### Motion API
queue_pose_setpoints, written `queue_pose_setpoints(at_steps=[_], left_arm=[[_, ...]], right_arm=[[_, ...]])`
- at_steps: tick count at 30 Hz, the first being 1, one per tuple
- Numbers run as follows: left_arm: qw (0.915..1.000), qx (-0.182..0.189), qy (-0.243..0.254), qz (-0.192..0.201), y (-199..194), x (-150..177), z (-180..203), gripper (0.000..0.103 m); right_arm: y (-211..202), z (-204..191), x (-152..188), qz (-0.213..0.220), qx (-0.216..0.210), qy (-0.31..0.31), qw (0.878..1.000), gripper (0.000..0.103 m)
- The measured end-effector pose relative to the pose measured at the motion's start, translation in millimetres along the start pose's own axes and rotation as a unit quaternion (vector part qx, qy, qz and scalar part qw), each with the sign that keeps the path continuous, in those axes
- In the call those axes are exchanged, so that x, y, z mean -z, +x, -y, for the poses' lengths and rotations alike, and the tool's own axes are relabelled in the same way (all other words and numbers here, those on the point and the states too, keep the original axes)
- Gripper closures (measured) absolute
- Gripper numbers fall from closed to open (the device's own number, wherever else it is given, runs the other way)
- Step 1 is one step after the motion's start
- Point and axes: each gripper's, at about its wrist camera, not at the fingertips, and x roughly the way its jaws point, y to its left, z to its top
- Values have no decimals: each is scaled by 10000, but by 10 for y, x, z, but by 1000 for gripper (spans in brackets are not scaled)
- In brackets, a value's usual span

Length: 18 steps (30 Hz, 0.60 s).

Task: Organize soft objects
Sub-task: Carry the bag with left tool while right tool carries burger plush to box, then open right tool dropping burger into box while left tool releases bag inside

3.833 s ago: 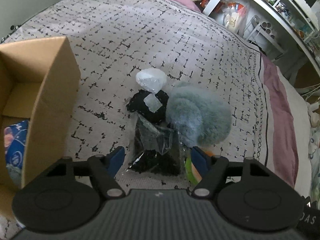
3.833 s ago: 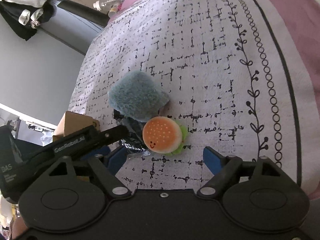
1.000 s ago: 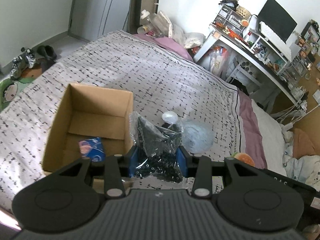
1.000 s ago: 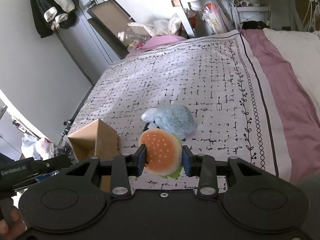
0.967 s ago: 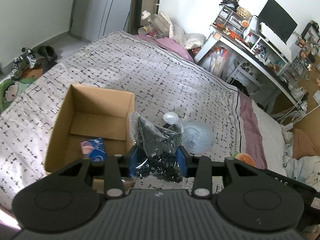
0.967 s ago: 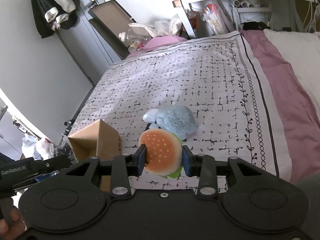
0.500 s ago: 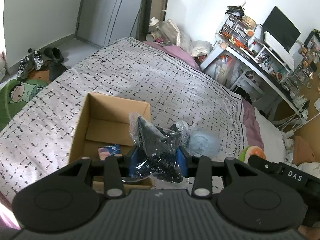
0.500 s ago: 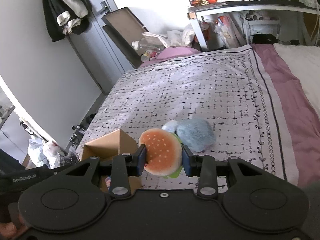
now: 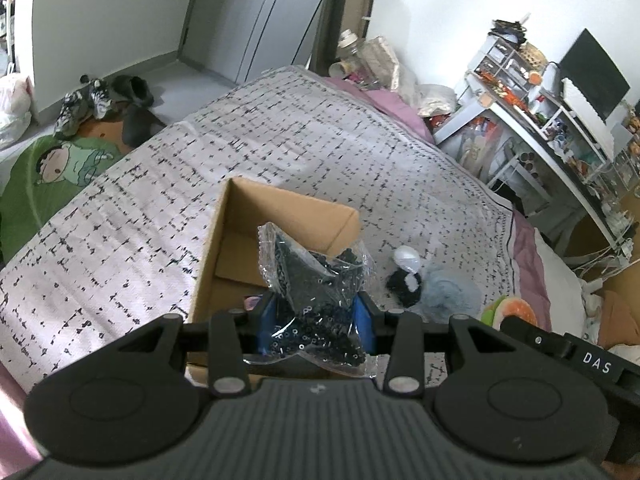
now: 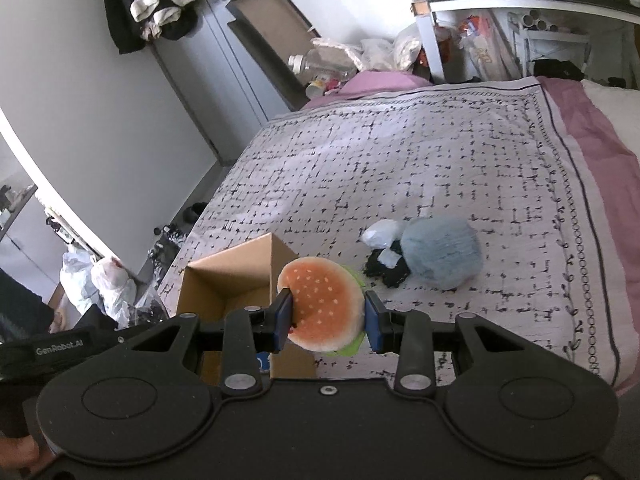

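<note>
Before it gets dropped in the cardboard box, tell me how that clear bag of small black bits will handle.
The clear bag is likely floppy: it pinches to a waist between the left gripper fingers and flares above and below. Its loose contents probably shift, so it should slump rather than roll in the cardboard box. The glossy film may be slippery.

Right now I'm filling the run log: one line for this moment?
left tool: grips beads bag | right tool: grips burger plush | cardboard box: open | stage: carrying

Clear bag [image 9: 316, 300] of black beads, crumpled, above open cardboard box [image 9: 280, 216]. Burger plush [image 10: 324, 310] beside box corner. Grey fluffy plush [image 10: 438, 254], black-and-white plush [image 10: 386, 256] on bedspread, touching.
</note>
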Motion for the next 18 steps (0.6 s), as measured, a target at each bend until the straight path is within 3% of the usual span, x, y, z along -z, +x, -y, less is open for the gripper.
queue_pose_setpoints(at_steps=[18], left_arm=[[9986, -178, -262, -413, 429, 68, -424, 61]], right_arm=[[524, -460, 77, -381, -157, -286, 9987, 66]])
